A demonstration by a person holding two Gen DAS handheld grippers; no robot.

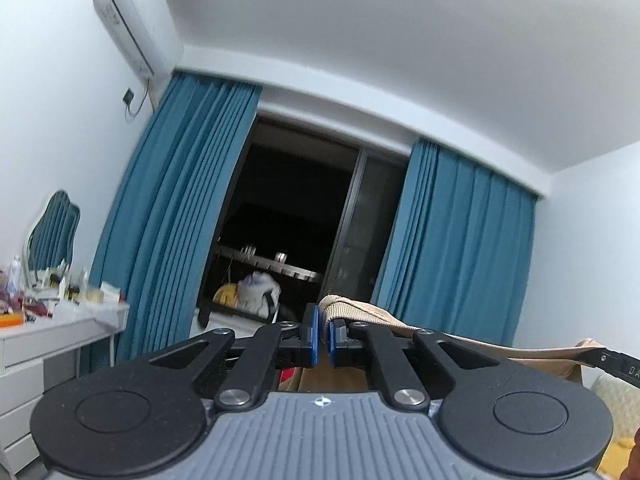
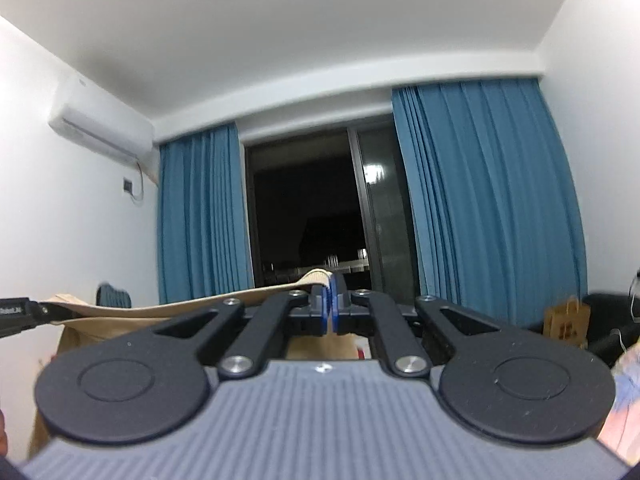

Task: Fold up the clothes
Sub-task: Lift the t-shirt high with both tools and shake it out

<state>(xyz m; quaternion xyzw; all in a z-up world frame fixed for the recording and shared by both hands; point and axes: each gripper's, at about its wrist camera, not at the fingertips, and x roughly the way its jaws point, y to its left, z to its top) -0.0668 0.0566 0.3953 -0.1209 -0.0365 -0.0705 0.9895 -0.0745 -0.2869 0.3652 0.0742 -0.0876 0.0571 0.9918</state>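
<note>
We hold the cloth (image 1: 360, 312) lifted: left gripper (image 1: 323, 336) and right gripper (image 2: 330, 312) both pinch it; no fold visible yet.

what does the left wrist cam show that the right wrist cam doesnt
Only the left wrist view shows the white dressing table with its clutter of bottles and the mirror behind it, plus a bundle of laundry by the window.

Only the right wrist view shows a brown paper bag on the floor at the right.

Both share the blue curtains, the dark window, the air conditioner, and the beige garment stretched between the left gripper and the right gripper, each shut on an edge of it.
</note>
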